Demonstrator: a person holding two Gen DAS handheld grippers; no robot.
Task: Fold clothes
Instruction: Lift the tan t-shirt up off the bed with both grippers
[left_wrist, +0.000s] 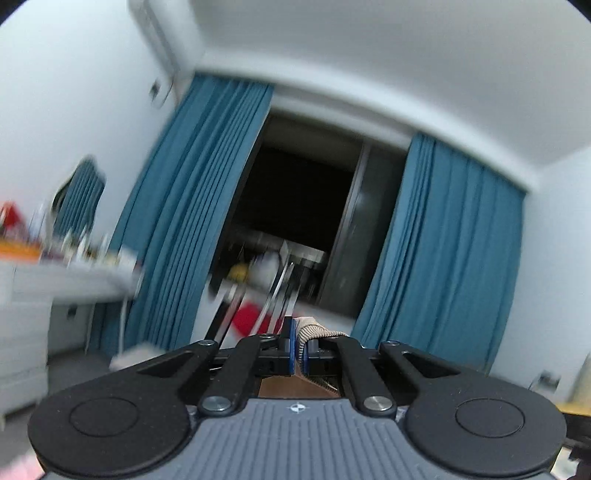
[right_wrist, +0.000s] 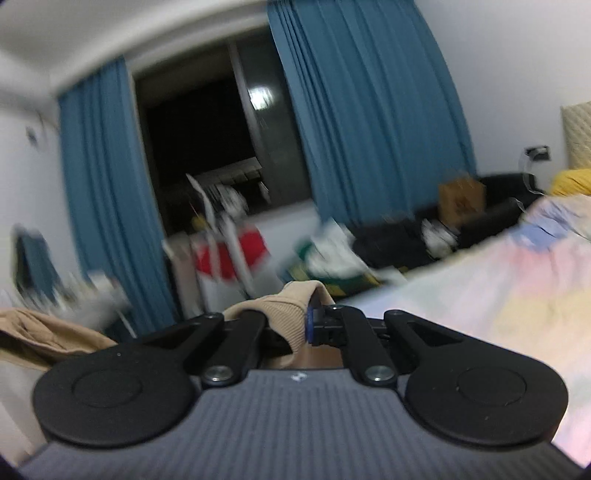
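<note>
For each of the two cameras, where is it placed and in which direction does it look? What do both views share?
Left wrist: sits on the left gripper, looks level at the blue curtains and dark window; its shut fingers pinch the tan garment.
Right wrist: sits on the right gripper, faces the same window with the bed at right; shut on that garment.
Shared: curtains, window, garment.

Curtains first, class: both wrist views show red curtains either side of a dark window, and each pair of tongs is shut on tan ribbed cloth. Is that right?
One error: the curtains are blue, as both wrist views show. The left tongs and right tongs are indeed shut on the tan ribbed cloth.
</note>
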